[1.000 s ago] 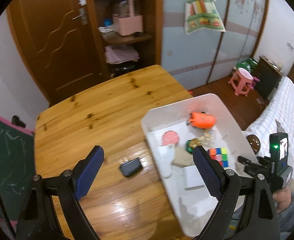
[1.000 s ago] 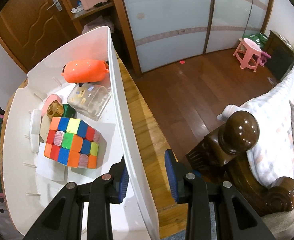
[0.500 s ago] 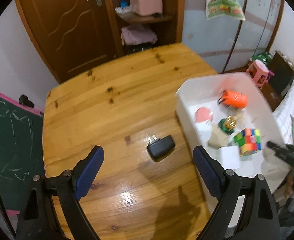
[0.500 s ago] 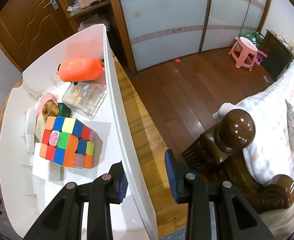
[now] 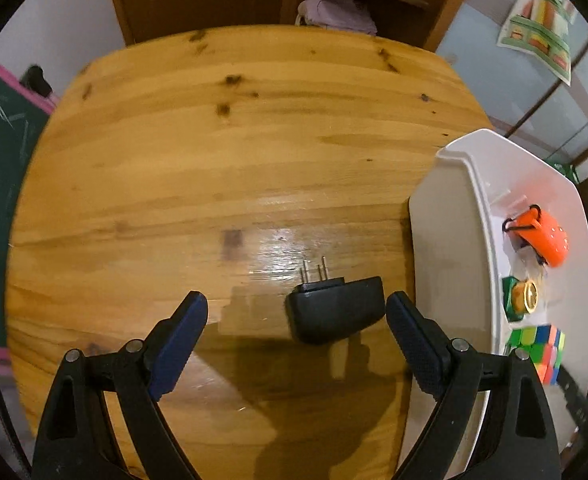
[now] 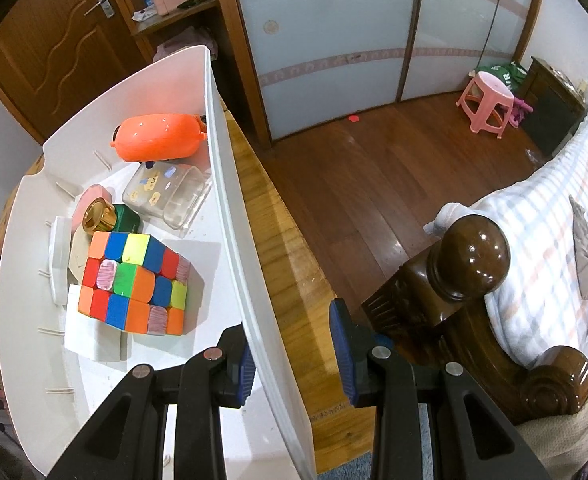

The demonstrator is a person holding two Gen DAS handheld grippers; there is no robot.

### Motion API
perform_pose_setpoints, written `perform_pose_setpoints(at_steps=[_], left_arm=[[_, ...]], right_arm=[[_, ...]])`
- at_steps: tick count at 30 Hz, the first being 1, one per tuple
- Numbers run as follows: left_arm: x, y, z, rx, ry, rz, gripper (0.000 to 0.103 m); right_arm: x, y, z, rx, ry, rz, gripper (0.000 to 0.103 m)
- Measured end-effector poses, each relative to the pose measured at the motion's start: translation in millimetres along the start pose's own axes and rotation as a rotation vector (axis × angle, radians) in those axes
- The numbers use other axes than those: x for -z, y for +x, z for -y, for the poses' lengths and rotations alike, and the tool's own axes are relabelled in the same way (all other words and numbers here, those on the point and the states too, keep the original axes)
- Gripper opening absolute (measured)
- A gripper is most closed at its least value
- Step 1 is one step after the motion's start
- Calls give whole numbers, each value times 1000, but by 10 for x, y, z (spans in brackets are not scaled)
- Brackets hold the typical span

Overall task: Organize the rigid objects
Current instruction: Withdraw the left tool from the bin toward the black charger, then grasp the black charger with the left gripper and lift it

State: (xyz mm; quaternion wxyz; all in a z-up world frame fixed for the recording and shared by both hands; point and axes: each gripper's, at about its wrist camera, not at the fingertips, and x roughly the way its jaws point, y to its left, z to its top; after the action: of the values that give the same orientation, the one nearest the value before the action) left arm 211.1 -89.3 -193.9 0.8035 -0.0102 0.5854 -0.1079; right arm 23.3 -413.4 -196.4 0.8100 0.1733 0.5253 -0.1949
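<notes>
Wooden table (image 5: 214,168), unlabelled black charger (image 5: 335,312)

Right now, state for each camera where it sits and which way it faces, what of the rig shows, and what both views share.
Left wrist: sits on the left gripper, looking steeply down at the wooden table and the black plug adapter lying between its open blue-padded fingers.
Right wrist: sits on the right gripper, looking down along the white bin wall, which its fingers straddle; wooden floor and bedpost beyond.
Shared: the bin, the orange toy, the colour cube, the green gold-capped bottle.
</notes>
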Motion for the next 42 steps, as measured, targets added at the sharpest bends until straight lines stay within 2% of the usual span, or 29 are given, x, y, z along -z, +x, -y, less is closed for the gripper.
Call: perform_pose_setpoints(at_steps=[7, 17, 23, 29, 37, 42], left_arm=[[-6, 201, -63, 10, -73, -40, 92], [-26, 293, -107, 73, -129, -69, 93], [-10, 282, -89, 66, -125, -61, 93], [-80, 330, -88, 52, -105, -73, 99], [-43, 298, -121, 52, -78, -87, 99], [-51, 277, -109, 24, -72, -65, 99]], right_arm=[[8, 11, 11, -12, -3, 0, 34], [11, 10, 9, -25, -5, 1, 34], [11, 8, 7, -26, -5, 1, 34], [9, 7, 7, -26, -4, 0, 34], [12, 5, 9, -28, -3, -2, 34], [18, 7, 7, -31, -2, -3, 34]])
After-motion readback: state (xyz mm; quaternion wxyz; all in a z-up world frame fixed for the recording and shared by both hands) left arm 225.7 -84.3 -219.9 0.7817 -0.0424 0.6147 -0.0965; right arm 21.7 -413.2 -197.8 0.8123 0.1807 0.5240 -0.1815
